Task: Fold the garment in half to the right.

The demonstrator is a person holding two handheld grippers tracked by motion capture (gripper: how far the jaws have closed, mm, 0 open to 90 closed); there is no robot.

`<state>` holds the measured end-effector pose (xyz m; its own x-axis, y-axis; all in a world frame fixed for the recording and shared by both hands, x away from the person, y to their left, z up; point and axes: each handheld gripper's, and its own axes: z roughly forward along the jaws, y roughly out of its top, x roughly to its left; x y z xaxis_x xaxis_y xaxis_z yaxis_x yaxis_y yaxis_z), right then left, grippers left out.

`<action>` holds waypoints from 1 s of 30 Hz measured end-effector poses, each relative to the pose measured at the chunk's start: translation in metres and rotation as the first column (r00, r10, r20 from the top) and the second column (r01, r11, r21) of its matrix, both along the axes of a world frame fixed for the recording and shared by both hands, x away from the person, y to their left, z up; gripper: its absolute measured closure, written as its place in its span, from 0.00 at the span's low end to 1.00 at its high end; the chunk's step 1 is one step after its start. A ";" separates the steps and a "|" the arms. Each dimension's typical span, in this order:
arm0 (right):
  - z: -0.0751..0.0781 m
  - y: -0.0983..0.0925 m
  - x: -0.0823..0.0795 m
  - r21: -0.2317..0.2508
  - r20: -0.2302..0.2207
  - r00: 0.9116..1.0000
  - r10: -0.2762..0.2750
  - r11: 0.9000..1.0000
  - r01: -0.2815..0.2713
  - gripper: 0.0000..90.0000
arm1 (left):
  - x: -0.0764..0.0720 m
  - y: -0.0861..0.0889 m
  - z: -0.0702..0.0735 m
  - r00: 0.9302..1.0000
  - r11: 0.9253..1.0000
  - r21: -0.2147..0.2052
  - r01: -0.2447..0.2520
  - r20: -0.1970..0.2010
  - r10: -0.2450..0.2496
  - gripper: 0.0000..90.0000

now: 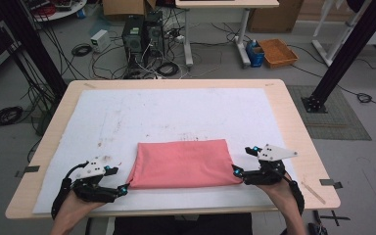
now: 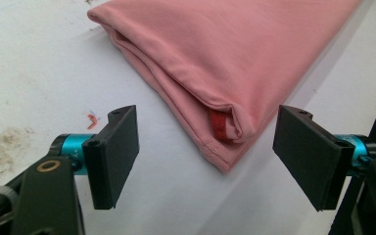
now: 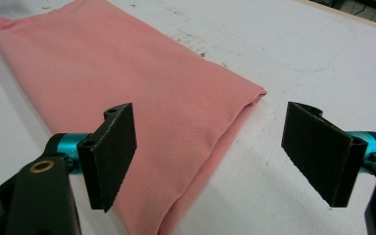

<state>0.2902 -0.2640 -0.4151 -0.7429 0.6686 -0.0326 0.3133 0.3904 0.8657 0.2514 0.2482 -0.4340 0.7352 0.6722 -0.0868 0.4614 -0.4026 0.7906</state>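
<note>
A folded pink cloth (image 1: pixel 182 162) lies flat on the white mat (image 1: pixel 176 117), near the table's front edge. My left gripper (image 1: pixel 120 180) rests at the cloth's near left corner, jaws wide apart. In the left gripper view that layered corner of the cloth (image 2: pixel 225 132), with a red tag inside the fold, sits between the spread jaws (image 2: pixel 205 156) without touching them. My right gripper (image 1: pixel 242 164) stands open at the cloth's right edge. In the right gripper view the cloth's (image 3: pixel 142 98) right edge runs between the open jaws (image 3: pixel 210 156), untouched by the pads.
The mat is stained near the left (image 1: pixel 108 157) and the middle (image 1: pixel 188 134). The wooden table (image 1: pixel 298 147) edges frame it. Beyond the table, computers (image 1: pixel 142 34), cables, a blue box and an orange tray (image 1: pixel 278 51) sit on the floor. Black frame posts (image 1: pixel 342 54) stand at both sides.
</note>
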 end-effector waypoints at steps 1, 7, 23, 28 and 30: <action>0.000 0.000 0.000 0.001 -0.001 1.000 -0.001 1.000 0.001 0.23 | 0.000 0.000 -0.001 1.000 1.000 0.008 0.006 -0.004 -0.006 0.28; 0.000 -0.002 0.000 0.001 0.000 1.000 -0.007 1.000 0.007 0.23 | 0.001 -0.002 -0.009 0.999 1.000 0.013 0.025 -0.040 -0.024 0.28; 0.001 -0.003 -0.001 0.002 0.006 1.000 -0.009 1.000 0.009 0.23 | 0.000 -0.020 -0.017 0.999 0.999 0.040 0.035 -0.026 -0.034 0.34; 0.000 -0.002 -0.001 0.001 0.001 1.000 -0.011 1.000 0.011 0.23 | -0.001 -0.029 -0.018 0.999 0.998 0.054 0.040 -0.011 -0.039 0.34; 0.001 -0.002 -0.001 -0.003 0.006 1.000 -0.008 1.000 0.008 0.23 | -0.001 -0.030 -0.017 0.999 0.997 0.065 0.034 -0.002 -0.034 0.36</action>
<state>0.2893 -0.2656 -0.4143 -0.7372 0.6746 -0.0394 0.3112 0.3906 0.8663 0.2506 0.2180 -0.4514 0.7575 0.6513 -0.0446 0.4476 -0.4684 0.7618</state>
